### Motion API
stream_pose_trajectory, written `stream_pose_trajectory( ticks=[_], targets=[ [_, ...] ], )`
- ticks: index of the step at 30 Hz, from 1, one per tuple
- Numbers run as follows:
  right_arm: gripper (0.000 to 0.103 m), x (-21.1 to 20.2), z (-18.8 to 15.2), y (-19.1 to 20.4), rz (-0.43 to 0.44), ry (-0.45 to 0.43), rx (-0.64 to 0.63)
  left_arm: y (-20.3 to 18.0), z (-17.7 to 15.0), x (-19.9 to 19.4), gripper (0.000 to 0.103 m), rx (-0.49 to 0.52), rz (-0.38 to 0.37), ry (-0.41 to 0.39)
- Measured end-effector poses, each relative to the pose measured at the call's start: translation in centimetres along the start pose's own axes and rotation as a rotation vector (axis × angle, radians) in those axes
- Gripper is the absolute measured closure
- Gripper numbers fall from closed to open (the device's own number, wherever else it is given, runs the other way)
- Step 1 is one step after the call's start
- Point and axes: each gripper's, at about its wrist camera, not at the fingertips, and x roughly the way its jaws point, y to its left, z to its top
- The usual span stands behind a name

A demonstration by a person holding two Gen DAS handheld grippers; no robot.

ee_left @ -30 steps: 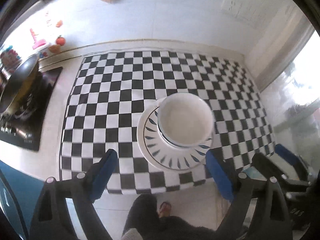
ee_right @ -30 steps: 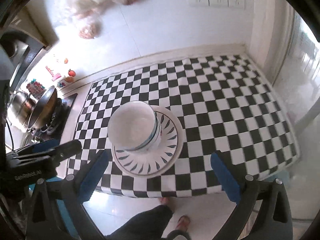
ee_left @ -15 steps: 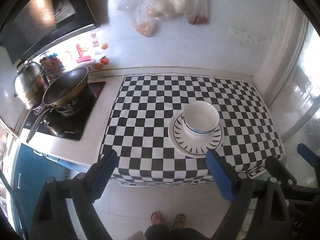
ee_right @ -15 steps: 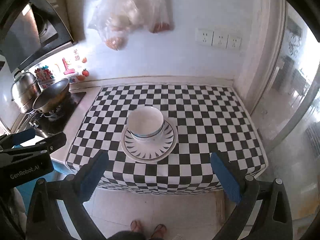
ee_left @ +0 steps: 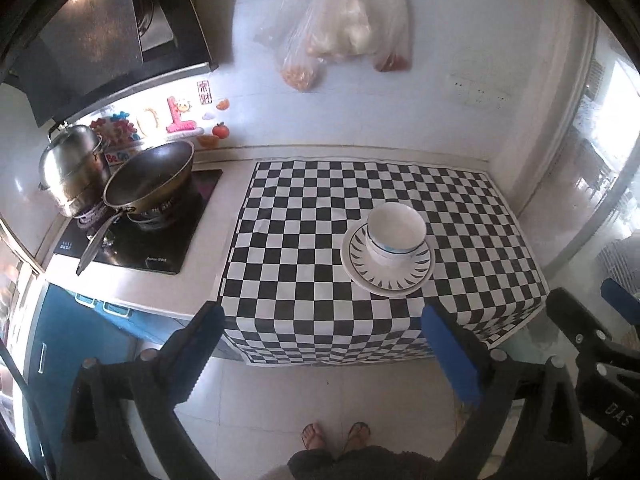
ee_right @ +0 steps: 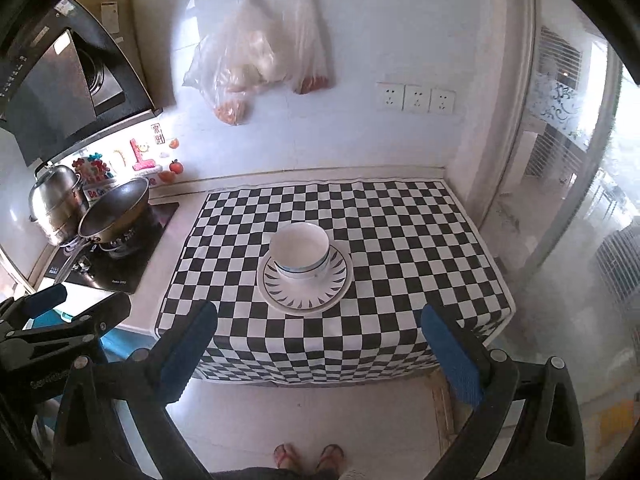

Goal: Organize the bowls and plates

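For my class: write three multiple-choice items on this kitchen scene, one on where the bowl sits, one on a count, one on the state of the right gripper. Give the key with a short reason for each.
1. Where is the bowl?
A. In the wok
B. On the patterned plate
C. On the floor

2. How many wall sockets are there beside the hanging plastic bags?
A. One
B. Three
C. Five

3. What is the state of the right gripper?
A. Shut on the bowl
B. Shut on the plate
C. Open, with nothing between its fingers

Key: 1 B, the bowl stands on the plate on the checkered cloth. 2 B, three sockets stand in a row. 3 C, the blue pads stand far apart over bare floor and cloth edge.
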Motion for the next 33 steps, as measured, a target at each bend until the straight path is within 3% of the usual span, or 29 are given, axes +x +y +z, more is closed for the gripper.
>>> stream_pose_trajectory(
  ticks=[9, 33],
  targets=[
    [0.0, -1.8, 0.0, -0.5, -0.028, -0.028, 0.026, -1.0, -0.7, -1.6, 0.002, 0.035, -0.019, -0.018],
    [0.0, -1.4, 1.0, -1.5, -0.06, -0.034, 0.042, -1.8, 0.2, -2.4, 0.002, 0.018, -0.008, -0.051]
  ],
)
